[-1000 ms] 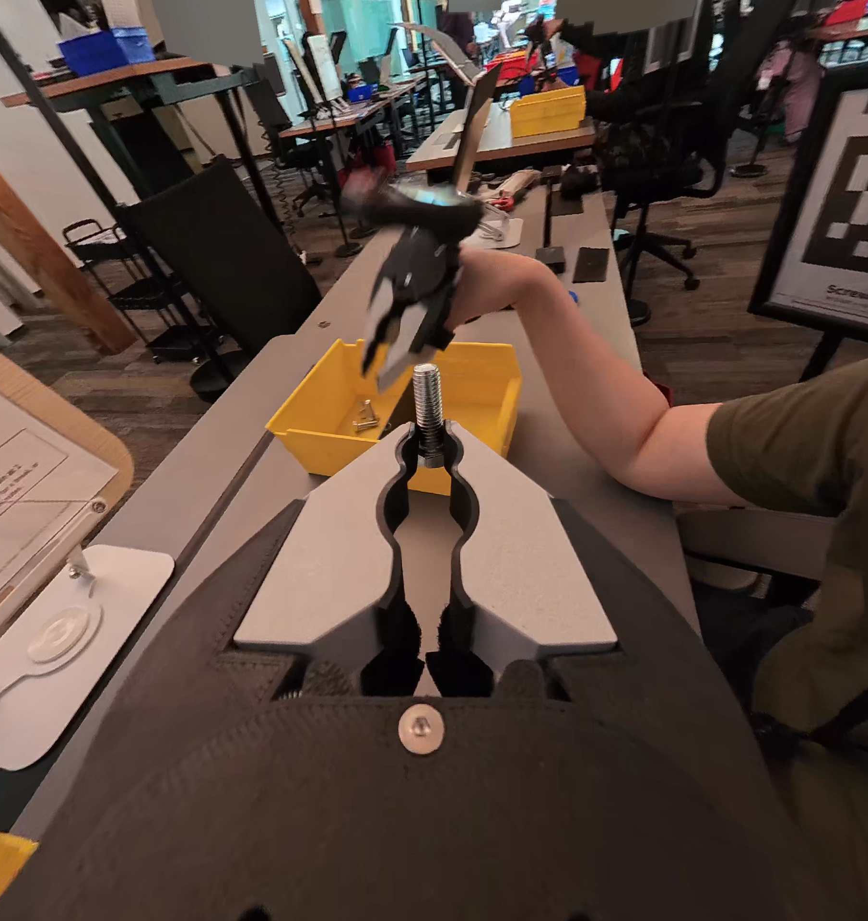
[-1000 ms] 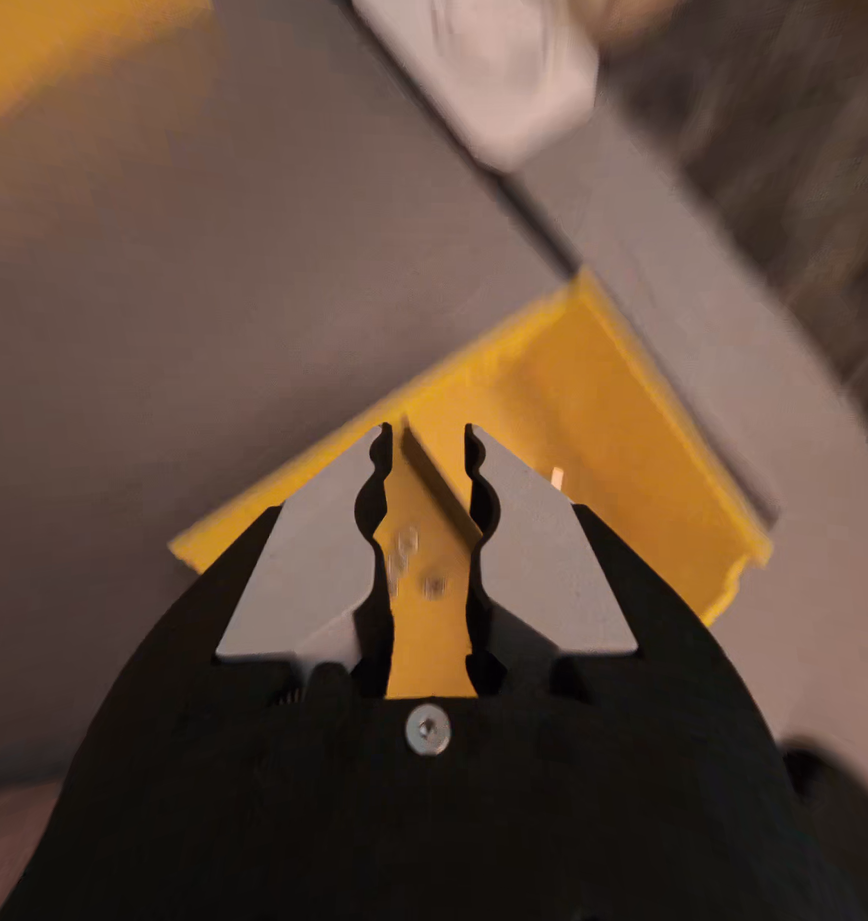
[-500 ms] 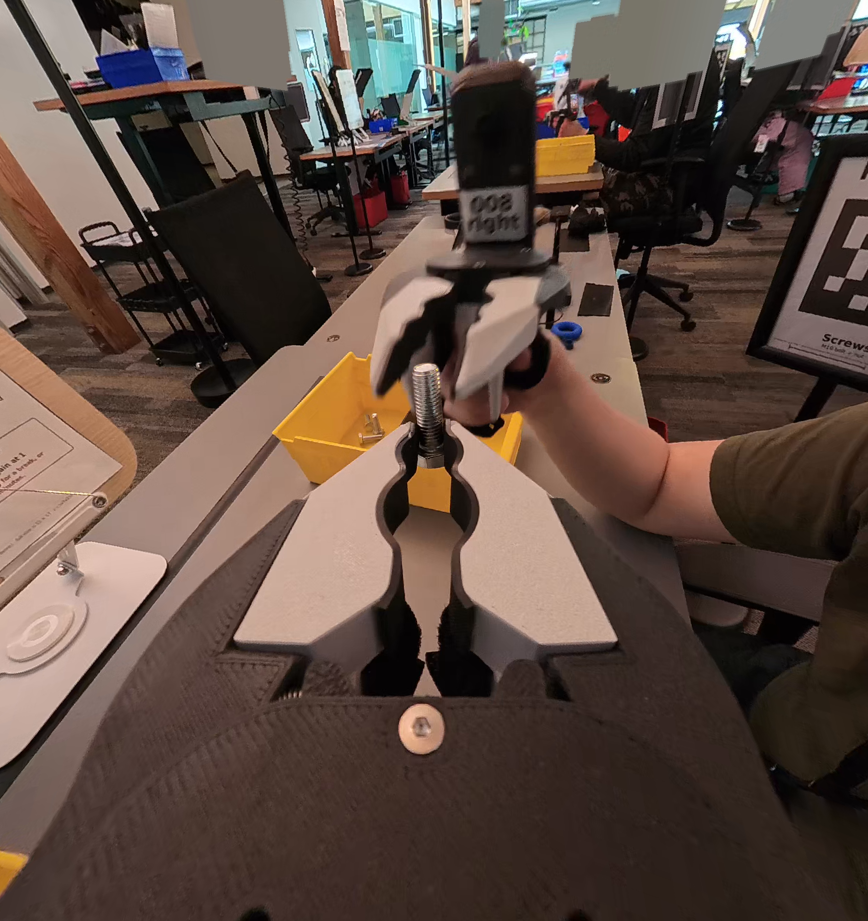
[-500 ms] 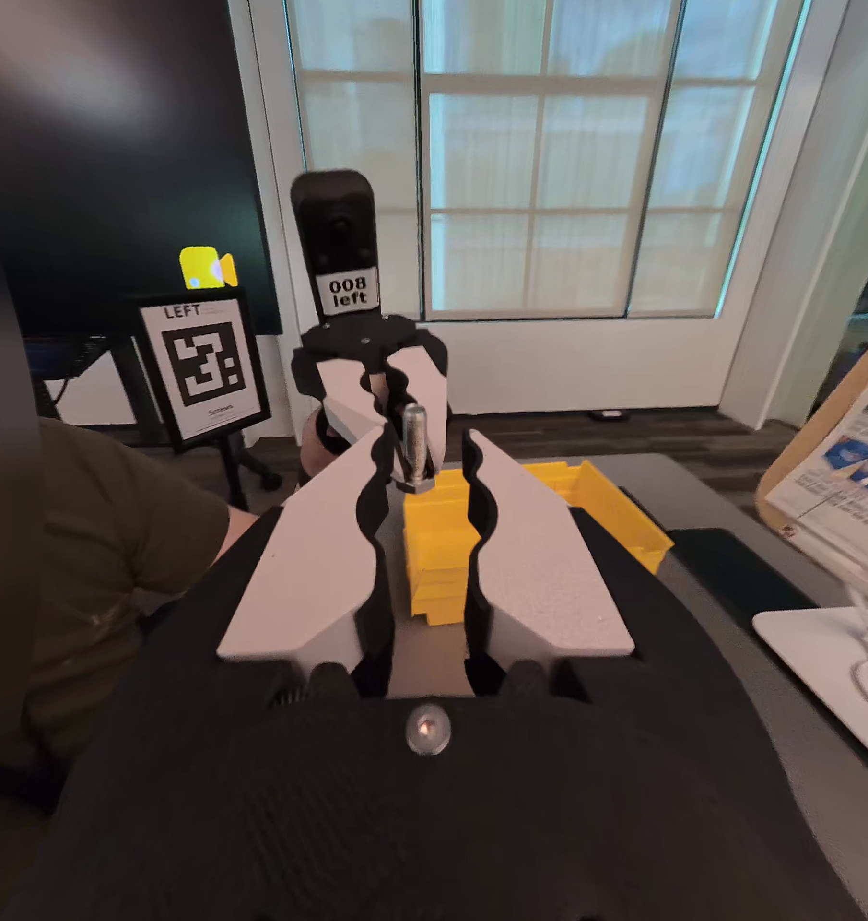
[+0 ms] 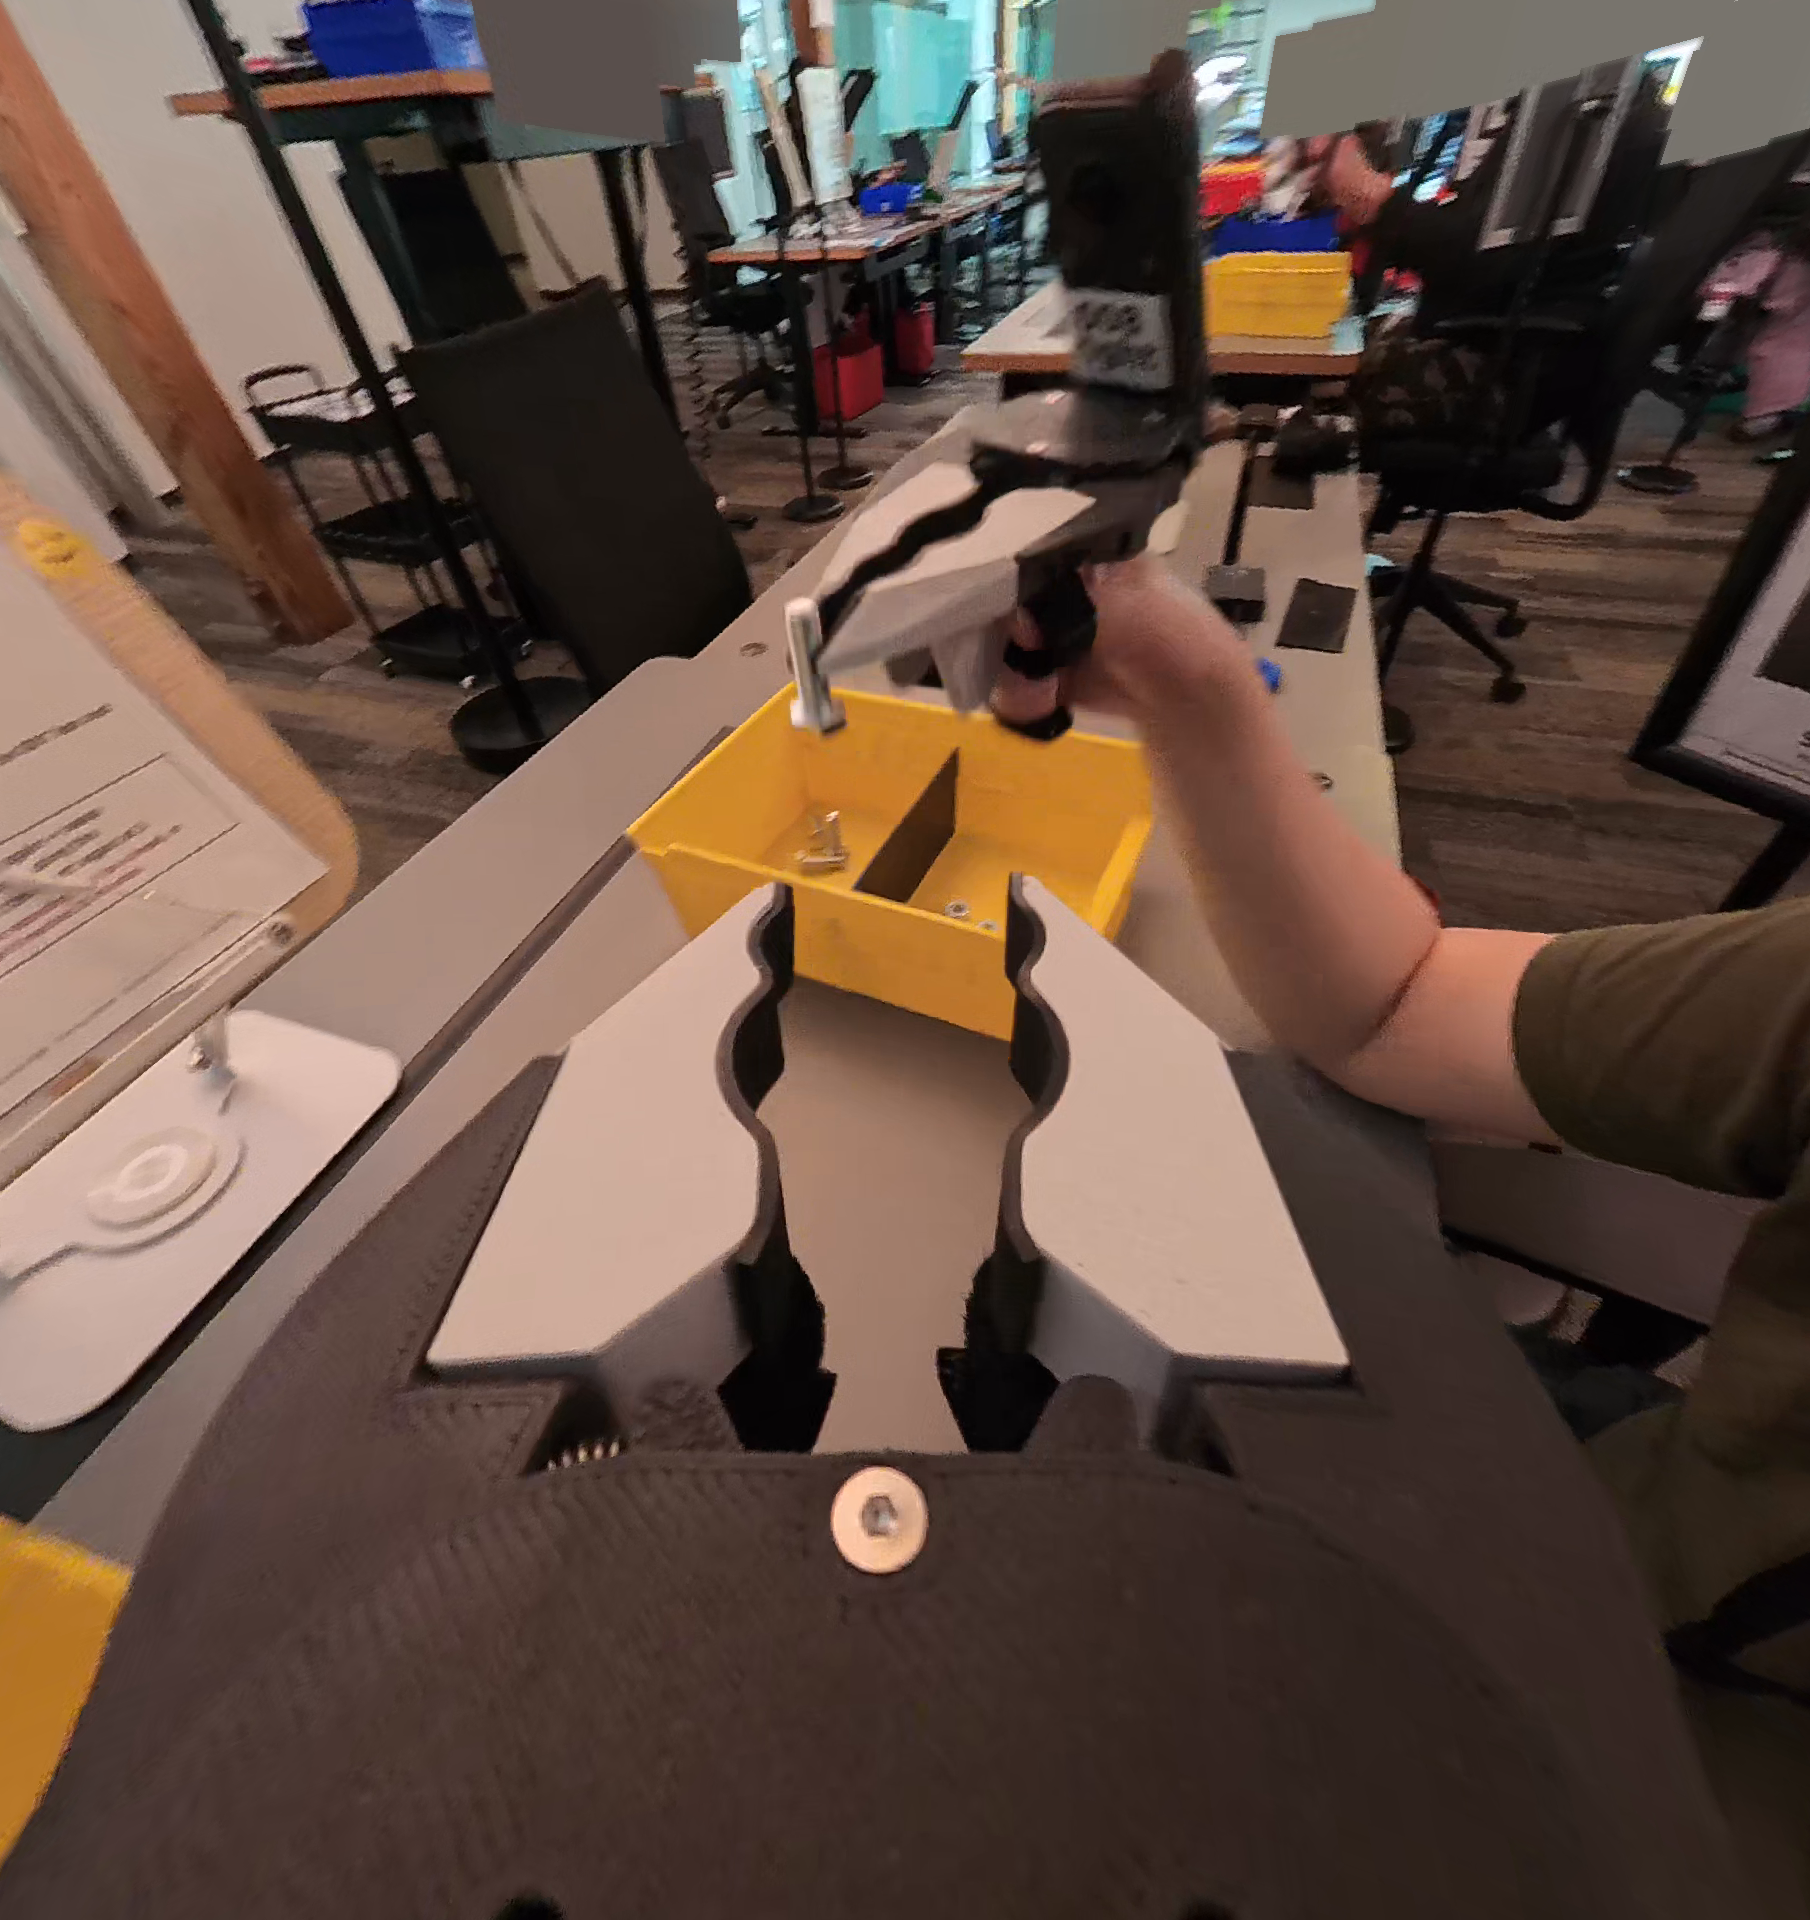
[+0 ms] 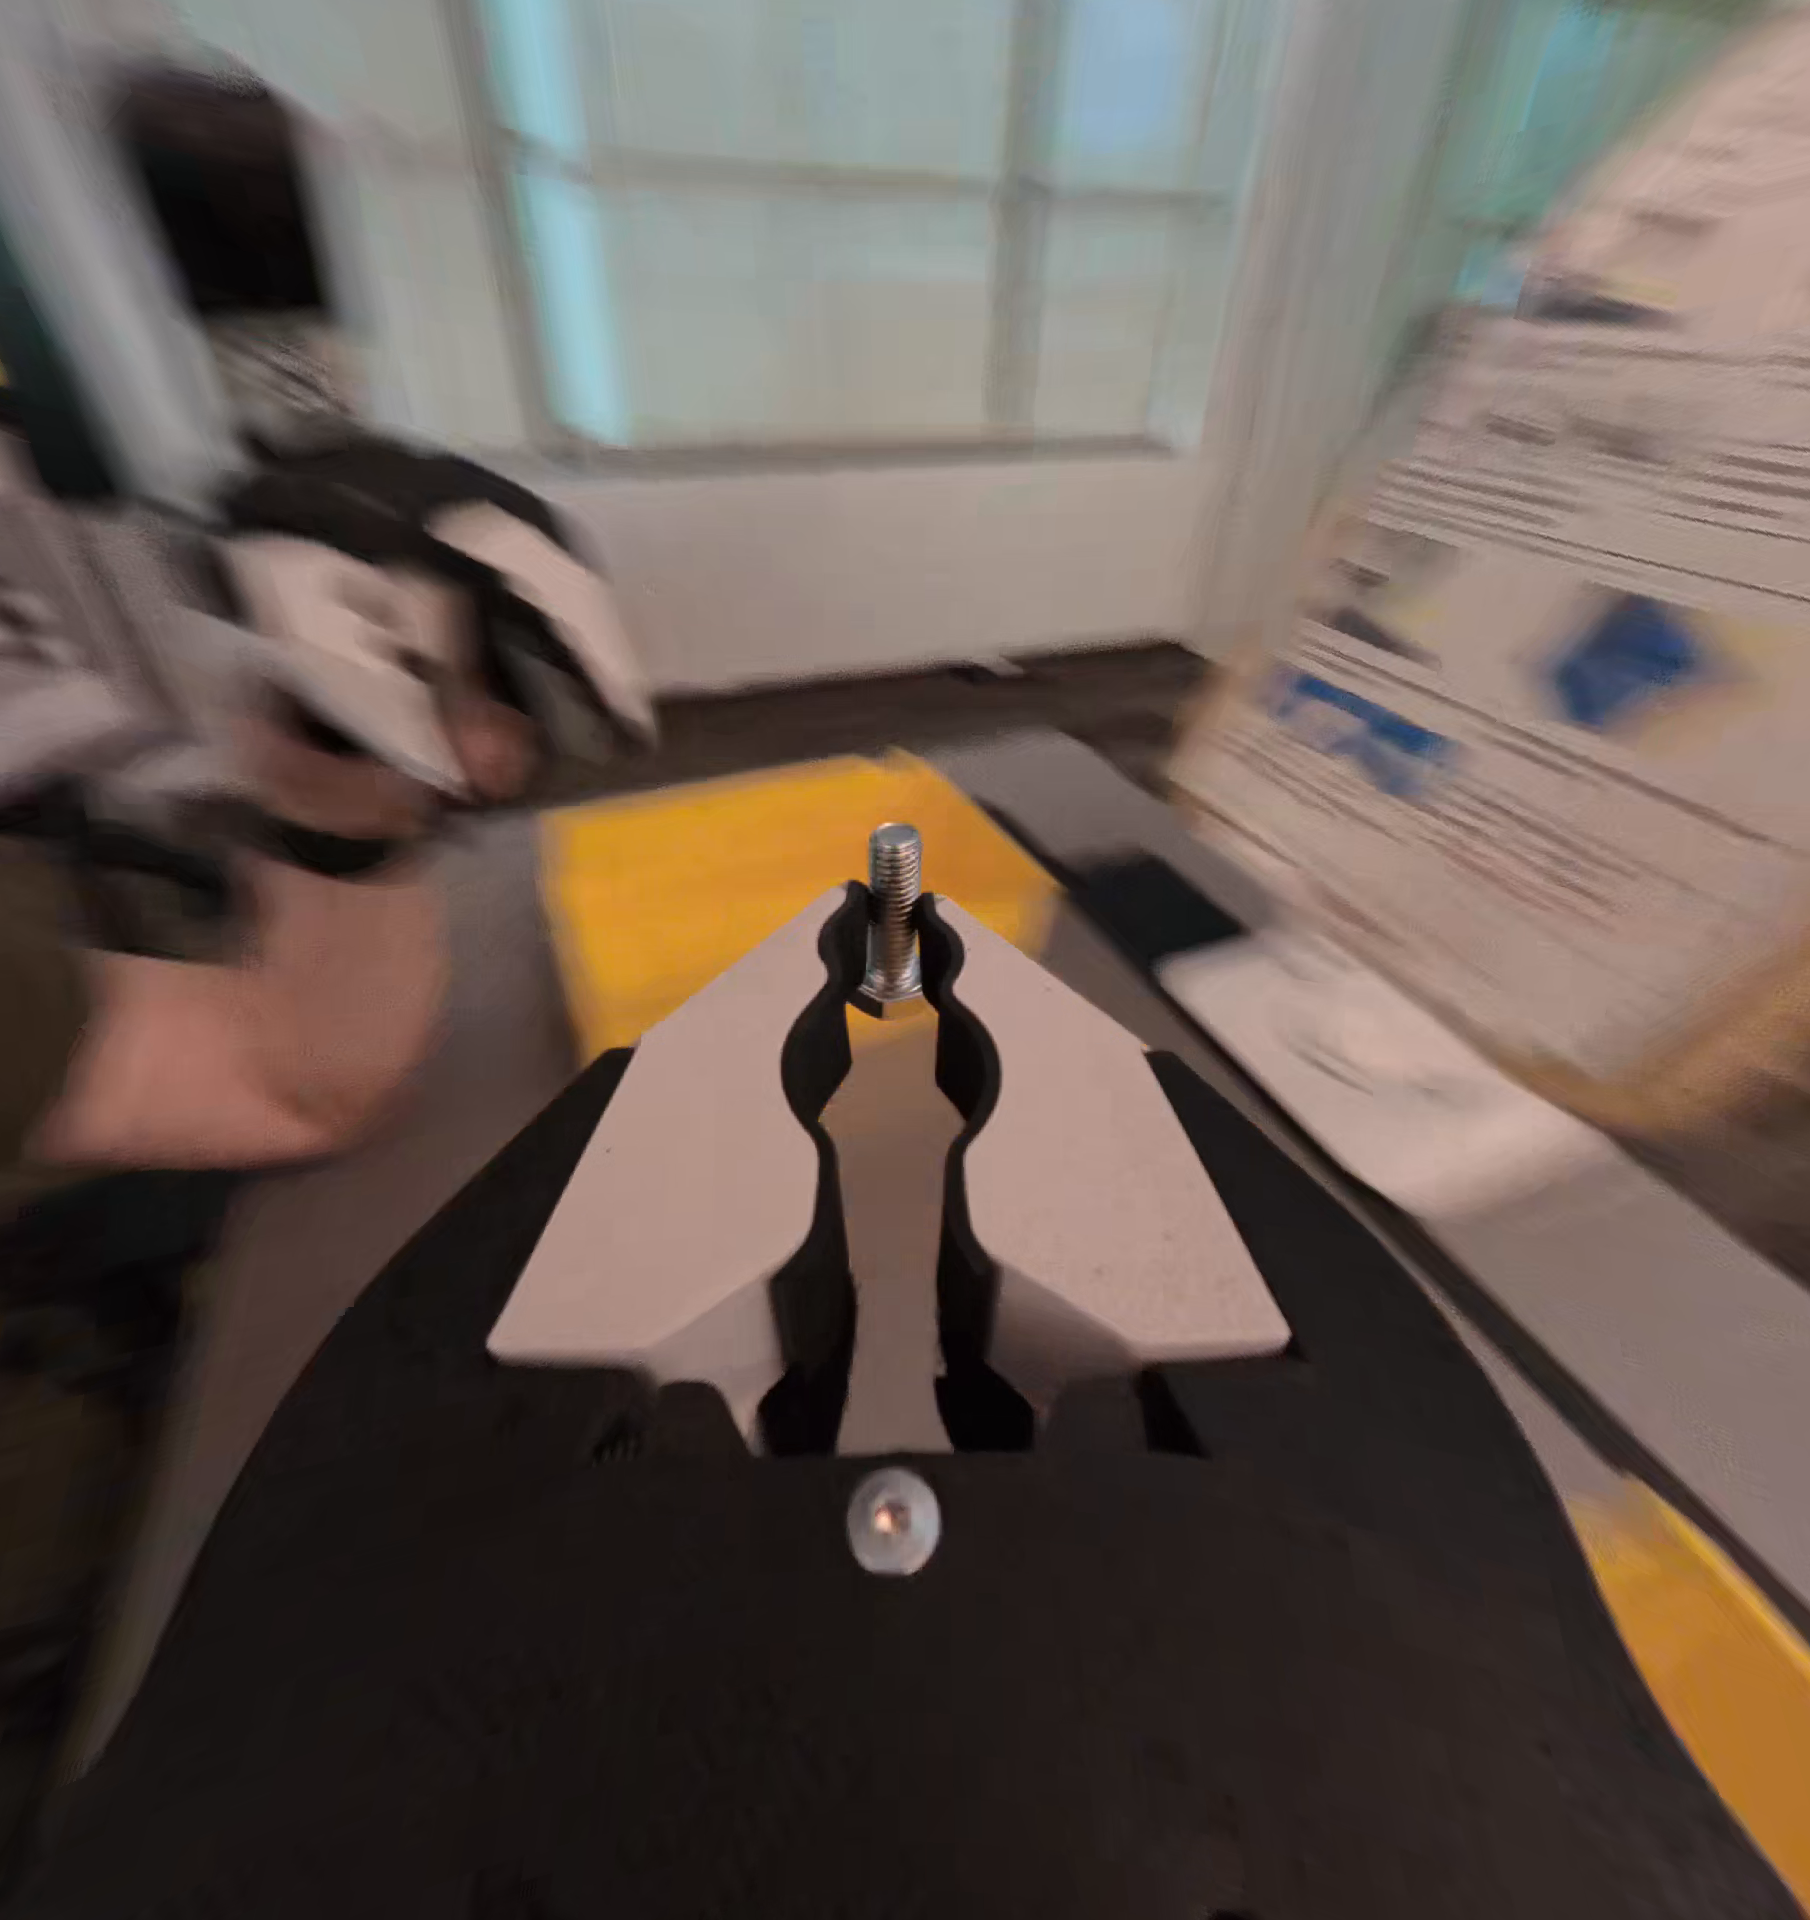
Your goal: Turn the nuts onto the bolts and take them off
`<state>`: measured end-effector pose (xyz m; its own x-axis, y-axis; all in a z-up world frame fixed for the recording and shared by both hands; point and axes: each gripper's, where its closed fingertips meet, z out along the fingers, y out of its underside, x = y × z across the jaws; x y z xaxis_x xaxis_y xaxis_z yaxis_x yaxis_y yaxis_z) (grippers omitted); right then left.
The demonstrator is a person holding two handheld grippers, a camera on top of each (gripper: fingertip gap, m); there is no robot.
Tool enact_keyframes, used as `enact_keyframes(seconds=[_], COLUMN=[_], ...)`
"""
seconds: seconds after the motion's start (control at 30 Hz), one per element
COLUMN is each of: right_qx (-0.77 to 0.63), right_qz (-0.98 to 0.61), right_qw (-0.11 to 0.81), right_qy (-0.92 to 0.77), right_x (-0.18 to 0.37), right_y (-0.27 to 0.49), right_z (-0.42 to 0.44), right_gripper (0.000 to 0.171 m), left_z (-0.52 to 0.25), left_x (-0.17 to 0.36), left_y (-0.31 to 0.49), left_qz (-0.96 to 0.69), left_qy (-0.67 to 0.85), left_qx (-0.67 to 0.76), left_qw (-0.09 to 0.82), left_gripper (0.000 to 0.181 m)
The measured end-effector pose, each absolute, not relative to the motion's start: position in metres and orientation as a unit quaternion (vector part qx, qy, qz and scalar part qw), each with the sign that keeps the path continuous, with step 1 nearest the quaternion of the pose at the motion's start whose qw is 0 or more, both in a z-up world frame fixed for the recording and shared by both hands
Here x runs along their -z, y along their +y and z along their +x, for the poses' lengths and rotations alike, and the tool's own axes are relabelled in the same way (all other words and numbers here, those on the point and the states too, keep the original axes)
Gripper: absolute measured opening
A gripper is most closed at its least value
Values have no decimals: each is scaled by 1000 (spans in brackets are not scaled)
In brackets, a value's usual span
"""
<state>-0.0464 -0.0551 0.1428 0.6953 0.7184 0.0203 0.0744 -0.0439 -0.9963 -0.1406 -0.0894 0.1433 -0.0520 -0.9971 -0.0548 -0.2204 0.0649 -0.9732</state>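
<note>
Steel bolt (image 6: 893, 925) pinched upright between right fingers' (image 6: 1026, 1049) tips

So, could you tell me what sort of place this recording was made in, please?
Probably an open-plan office or lab workspace: rows of desks with office chairs, a rolling cart, and a yellow parts bin on the grey worktable.

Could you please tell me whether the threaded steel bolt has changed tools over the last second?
Yes. The threaded steel bolt left the open left tool; the right tool now grips it above the yellow plastic bin.
</note>
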Motion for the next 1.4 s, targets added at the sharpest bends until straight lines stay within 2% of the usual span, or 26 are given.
enact_keyframes(seconds=[0.03, 0.1, 0.2, 0.33, 0.53, 0.67, 0.73, 0.87, 1.0, 1.23, 1.4], right_qx=[-176, -33, 129, 88, 85, 93, 109, 126, 149, 78, 26], right_qz=[-713, -799, -886, -944, -967, -970, -966, -948, -938, -971, -980], right_qw=[626, 574, 437, 308, 212, 186, 201, 272, 311, 210, 160], right_qy=[-262, -176, -81, -73, -114, -123, -119, -103, -42, 86, 114], right_x=[-129, -87, -12, 69, 120, 132, 126, 82, 33, 56, 86], right_y=[-40, -18, -11, -10, -9, -10, -6, -6, -47, -152, -165], right_z=[-8, 78, 186, 212, 205, 204, 208, 210, 230, 255, 258], right_gripper=[8, 8, 9, 9, 9, 10, 16, 25, 40, 57, 51], left_z=[-143, -148, -149, -147, -145, -147, -149, -163, -200, -310, -380], left_x=[-141, -136, -130, -125, -117, -113, -113, -114, -102, -41, 2], left_y=[-83, -74, -68, -66, -64, -60, -58, -43, 3, 87, 121], left_qz=[-540, -562, -579, -587, -598, -607, -610, -630, -702, -863, -922], left_qy=[573, 567, 565, 564, 572, 571, 567, 550, 496, 341, 238], left_qx=[425, 404, 396, 390, 375, 371, 370, 351, 273, 149, 130], left_qw=[447, 446, 435, 429, 418, 410, 411, 421, 432, 342, 276], left_gripper=[40, 40, 40, 39, 39, 39, 40, 42, 51, 58, 61])
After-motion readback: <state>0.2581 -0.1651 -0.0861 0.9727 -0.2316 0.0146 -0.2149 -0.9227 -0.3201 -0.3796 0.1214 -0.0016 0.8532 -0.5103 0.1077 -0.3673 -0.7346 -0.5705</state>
